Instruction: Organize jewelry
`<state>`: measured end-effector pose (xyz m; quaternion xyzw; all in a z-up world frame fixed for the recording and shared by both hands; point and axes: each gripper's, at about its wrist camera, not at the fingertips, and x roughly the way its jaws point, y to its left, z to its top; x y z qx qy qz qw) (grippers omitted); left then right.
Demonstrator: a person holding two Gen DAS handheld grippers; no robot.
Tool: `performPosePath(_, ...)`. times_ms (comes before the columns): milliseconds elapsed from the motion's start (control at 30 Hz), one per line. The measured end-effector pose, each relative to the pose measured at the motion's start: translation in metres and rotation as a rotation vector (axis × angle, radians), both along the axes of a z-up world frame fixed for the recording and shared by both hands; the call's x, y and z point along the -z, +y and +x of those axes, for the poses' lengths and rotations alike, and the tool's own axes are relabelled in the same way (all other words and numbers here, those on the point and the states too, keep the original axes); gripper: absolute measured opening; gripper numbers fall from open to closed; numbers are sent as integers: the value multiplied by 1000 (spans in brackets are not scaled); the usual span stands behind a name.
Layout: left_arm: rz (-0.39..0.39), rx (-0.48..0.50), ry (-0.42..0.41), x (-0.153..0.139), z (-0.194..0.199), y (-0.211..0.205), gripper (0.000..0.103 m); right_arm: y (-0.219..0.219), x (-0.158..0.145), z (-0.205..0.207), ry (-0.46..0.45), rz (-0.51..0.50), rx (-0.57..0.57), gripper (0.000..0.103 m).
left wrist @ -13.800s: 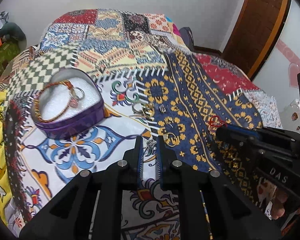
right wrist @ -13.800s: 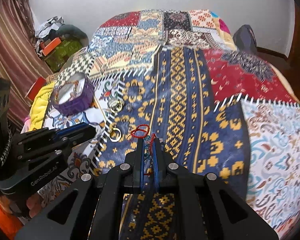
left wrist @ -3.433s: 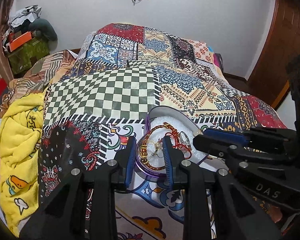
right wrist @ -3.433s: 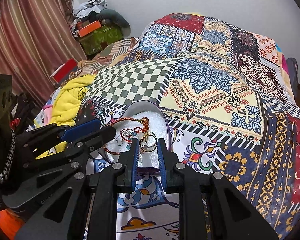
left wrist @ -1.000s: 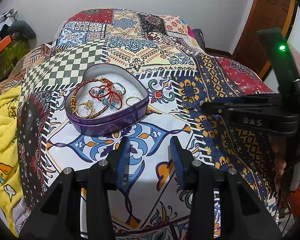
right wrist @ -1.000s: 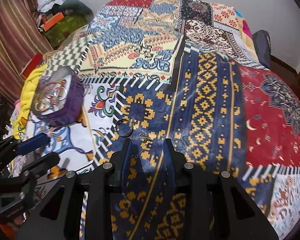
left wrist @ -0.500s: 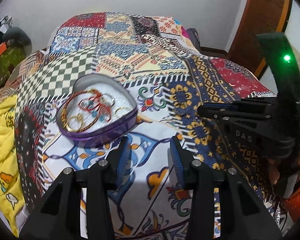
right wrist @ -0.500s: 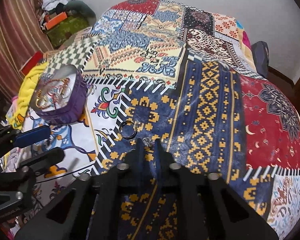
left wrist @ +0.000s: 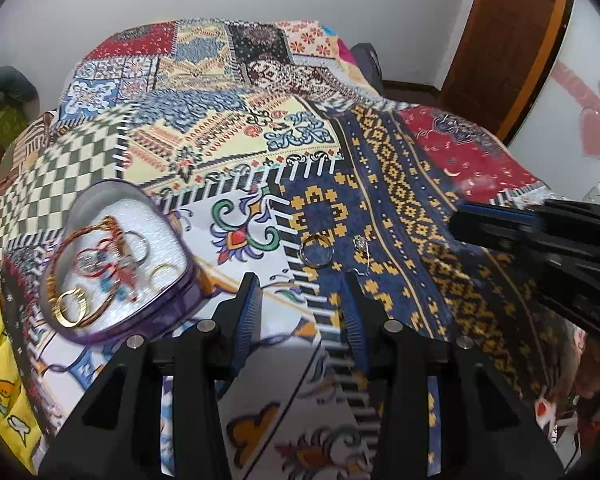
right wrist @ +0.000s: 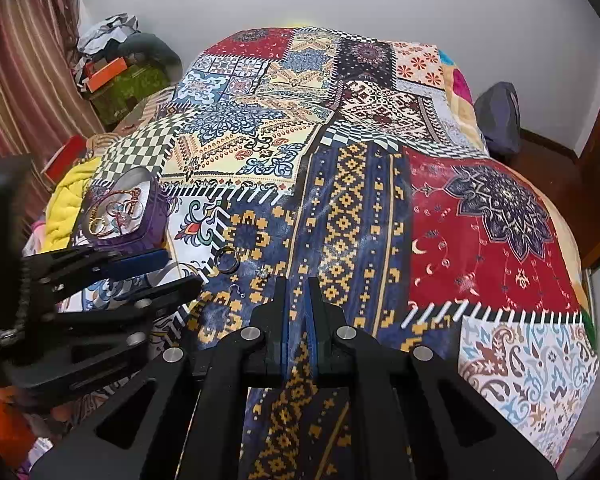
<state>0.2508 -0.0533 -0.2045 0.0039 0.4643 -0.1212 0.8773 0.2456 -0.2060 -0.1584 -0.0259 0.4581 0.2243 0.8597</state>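
Now swung further right than half a second ago, so that the heart-shaped purple tin (left wrist: 112, 312) sits at lower left of the left wrist view instead of centre, with the silver ring (left wrist: 317, 250) lying just ahead of the left gripper (left wrist: 300, 300). Fingers (left wrist: 249, 304) of that gripper spread wide, empty, hovering low over the bedspread (left wrist: 236, 148) and aimed up the bed toward the ring. Beside the ring, slightly right, a small earring (left wrist: 359, 243) with a thin wire trailing toward the near edge. Inside the tin, on white padding: a gold bangle, a gold ring (left wrist: 71, 306) and red corded bracelets (left wrist: 104, 268), heaped together; point of the heart turned toward the near right. Right gripper (right wrist: 296, 300) pulled back and raised compared with half a second ago, fingers nearly pressed together with only a narrow slit between, nothing visibly pinched. Seen from the right wrist: ring (right wrist: 226, 261) and earring (right wrist: 263, 271) ahead and left of those fingertips, another small wire hook (right wrist: 236, 291) nearer, tin (right wrist: 120, 216) well apart at far left, left gripper reaching in from the left edge.
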Motion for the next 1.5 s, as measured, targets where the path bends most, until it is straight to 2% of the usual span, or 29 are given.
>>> performPosePath(300,27,27,17,12,19,-15,40,-6,11,5,53,31,15,14)
performPosePath(500,25,27,15,14,30,-14,20,-1,16,5,65,29,1,14)
performPosePath(667,-23,21,17,13,32,-7,20,7,19,8,68,20,-11,14)
performPosePath(1033,64,-19,-83,-5,-1,6,20,32,26,21,78,-8,-49,14)
performPosePath(1400,28,-45,-88,-6,-9,20,20,45,40,26,81,-68,-48,14)
performPosePath(1500,20,-51,-88,-7,-11,23,20,45,40,25,68,-83,-43,10)
